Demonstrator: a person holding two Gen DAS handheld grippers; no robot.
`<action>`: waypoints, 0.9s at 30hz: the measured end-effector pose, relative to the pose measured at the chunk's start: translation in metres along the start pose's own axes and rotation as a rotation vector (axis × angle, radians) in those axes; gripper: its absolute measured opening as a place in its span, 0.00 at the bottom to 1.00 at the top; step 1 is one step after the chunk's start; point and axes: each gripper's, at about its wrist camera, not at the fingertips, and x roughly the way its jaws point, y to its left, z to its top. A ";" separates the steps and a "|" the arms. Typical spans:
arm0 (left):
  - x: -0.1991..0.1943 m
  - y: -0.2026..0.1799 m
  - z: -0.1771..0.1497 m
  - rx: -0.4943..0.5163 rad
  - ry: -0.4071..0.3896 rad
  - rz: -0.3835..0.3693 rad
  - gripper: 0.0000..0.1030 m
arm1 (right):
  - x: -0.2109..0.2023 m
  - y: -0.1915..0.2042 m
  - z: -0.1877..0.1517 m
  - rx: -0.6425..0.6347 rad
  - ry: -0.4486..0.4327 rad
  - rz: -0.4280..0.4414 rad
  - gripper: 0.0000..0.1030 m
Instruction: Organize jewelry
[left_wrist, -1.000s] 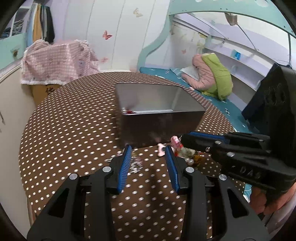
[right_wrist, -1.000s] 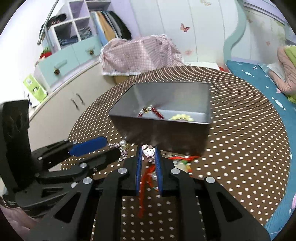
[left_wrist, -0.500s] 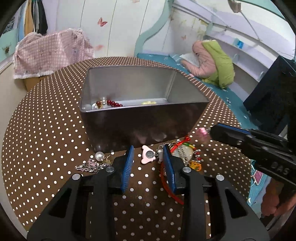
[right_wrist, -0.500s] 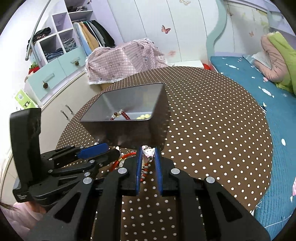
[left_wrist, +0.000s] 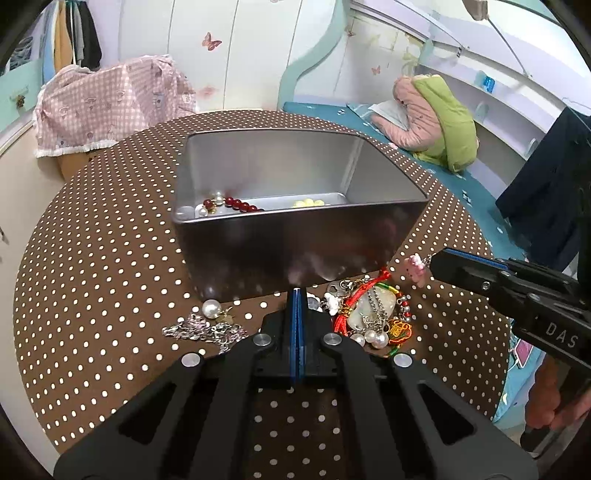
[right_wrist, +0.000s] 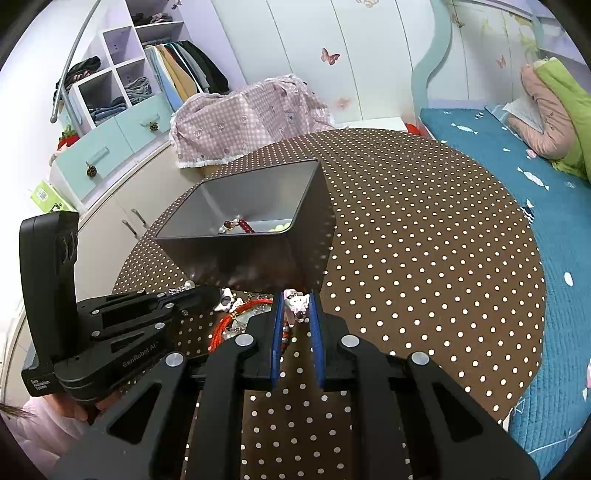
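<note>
I am pinching a small pink charm (right_wrist: 296, 303) between the blue pads of my right gripper (right_wrist: 296, 308), whose jaws are standing narrowly apart with only the charm between them. The charm is hanging just in front of the near corner of the grey metal tin (left_wrist: 295, 243), above the table rather than inside it. Below and to its left, a tangle of loose jewelry (left_wrist: 369, 317) is lying on the table against the tin's front wall: red cord, pearls, a pale stone. A silver chain with a pearl (left_wrist: 207, 325) is resting further left, apart from that pile. Inside the tin, dark red beads (left_wrist: 236, 204) and yellow beads (left_wrist: 308, 202) are sitting on the floor. My left gripper (left_wrist: 297, 295) is pressing its pads fully together, and I cannot tell whether anything is caught between them. Everything is sitting on the brown polka-dot table (left_wrist: 92, 258).
</note>
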 end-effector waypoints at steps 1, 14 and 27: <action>-0.002 0.001 0.000 -0.004 -0.006 -0.006 0.00 | 0.000 0.000 0.000 -0.001 0.000 -0.001 0.12; 0.007 -0.001 -0.002 0.008 0.028 -0.035 0.27 | 0.001 0.010 0.000 -0.024 0.008 0.003 0.12; 0.010 0.000 0.001 0.004 0.031 -0.028 0.08 | 0.000 0.006 -0.001 -0.037 0.023 -0.014 0.11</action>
